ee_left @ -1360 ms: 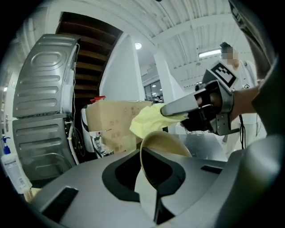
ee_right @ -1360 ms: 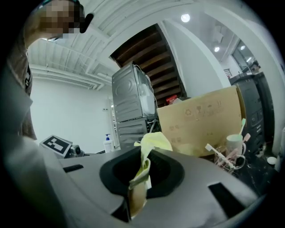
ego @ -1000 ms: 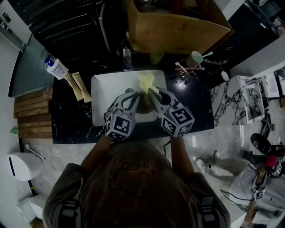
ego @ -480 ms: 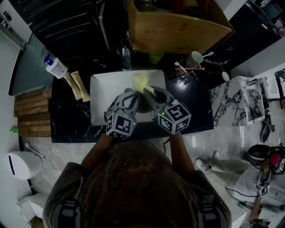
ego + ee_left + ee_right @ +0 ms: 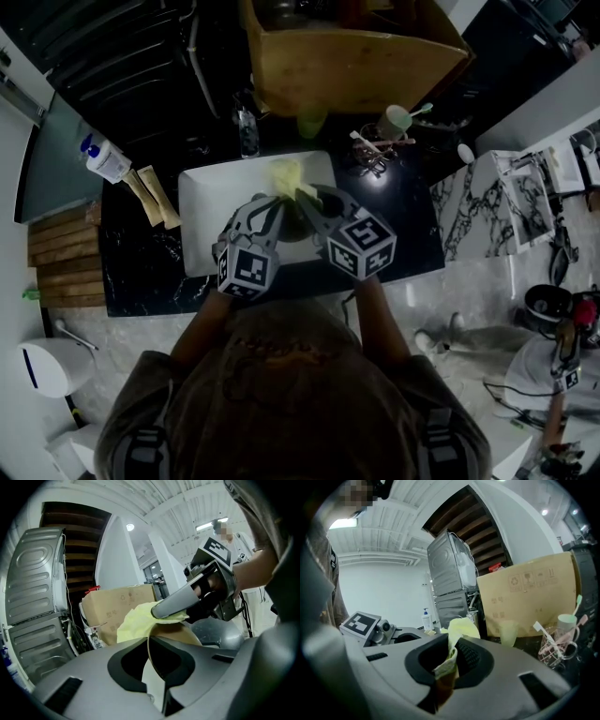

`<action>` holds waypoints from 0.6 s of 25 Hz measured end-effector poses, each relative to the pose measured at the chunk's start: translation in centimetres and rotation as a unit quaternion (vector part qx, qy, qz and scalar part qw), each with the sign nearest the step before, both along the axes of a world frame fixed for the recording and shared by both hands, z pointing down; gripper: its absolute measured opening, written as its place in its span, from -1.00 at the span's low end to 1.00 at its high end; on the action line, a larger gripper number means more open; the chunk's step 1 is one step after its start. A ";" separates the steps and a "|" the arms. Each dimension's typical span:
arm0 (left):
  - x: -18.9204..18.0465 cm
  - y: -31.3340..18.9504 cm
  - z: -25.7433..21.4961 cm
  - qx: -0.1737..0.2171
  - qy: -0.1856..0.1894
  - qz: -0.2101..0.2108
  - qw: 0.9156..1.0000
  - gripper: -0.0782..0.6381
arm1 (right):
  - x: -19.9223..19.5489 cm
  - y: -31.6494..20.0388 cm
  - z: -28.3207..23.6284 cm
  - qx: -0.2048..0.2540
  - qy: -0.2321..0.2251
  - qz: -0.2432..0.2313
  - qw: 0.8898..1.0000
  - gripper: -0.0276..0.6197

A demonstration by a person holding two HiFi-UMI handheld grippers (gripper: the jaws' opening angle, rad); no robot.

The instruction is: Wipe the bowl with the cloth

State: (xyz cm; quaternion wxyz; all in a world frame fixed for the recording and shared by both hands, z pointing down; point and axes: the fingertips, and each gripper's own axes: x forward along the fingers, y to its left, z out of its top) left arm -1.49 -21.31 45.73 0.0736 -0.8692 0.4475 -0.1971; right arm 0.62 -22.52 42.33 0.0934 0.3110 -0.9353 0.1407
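A dark brown bowl (image 5: 298, 225) is held up over the white tray (image 5: 202, 211), between my two grippers. My left gripper (image 5: 270, 202) is shut on the bowl's thin rim (image 5: 180, 633); the rim runs between its jaws in the left gripper view. A yellow cloth (image 5: 286, 174) drapes over the bowl's far edge. My right gripper (image 5: 306, 199) is shut on the cloth (image 5: 461, 627), pinching it against the bowl's edge (image 5: 444, 686). In the left gripper view the right gripper (image 5: 159, 612) presses the cloth (image 5: 136, 623) onto the rim.
The tray lies on a black counter. Behind it stand a cardboard box (image 5: 356, 56), a green cup (image 5: 311, 122), a small bottle (image 5: 247, 131) and a cup with brushes (image 5: 394, 122). A soap bottle (image 5: 101, 159) is at the left. Wooden slats (image 5: 61, 262) lie beside the counter.
The right gripper and the cloth have shifted slightly left, closer to the left gripper. The head view has also drifted. Both grips are unchanged.
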 end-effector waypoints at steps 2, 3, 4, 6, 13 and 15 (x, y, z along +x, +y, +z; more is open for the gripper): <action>-0.1 -0.1 0.0 -0.001 -0.003 -0.003 1.000 -0.71 | 0.4 -0.1 0.0 -0.002 -0.005 0.005 1.000 -0.83; -0.1 -0.2 0.0 0.001 -0.006 -0.004 1.000 -0.71 | 0.6 -0.2 0.0 -0.002 -0.008 0.007 1.000 -0.83; -0.1 -0.3 -0.1 0.004 -0.007 -0.005 1.000 -0.71 | 0.8 -0.3 -0.1 -0.002 -0.011 0.010 1.000 -0.83; 0.0 -0.4 -0.3 0.007 -0.007 -0.007 1.000 -0.71 | 1.3 -0.4 0.0 -0.004 -0.017 0.016 1.000 -0.83; -0.6 -0.6 -0.2 0.000 -0.003 -0.021 1.000 -0.71 | 2.4 -0.5 0.8 -0.013 -0.023 0.028 0.999 -0.83; -0.8 -0.7 -0.3 -0.001 0.001 -0.026 1.000 -0.71 | 2.7 -0.6 1.1 -0.016 -0.023 0.032 0.999 -0.83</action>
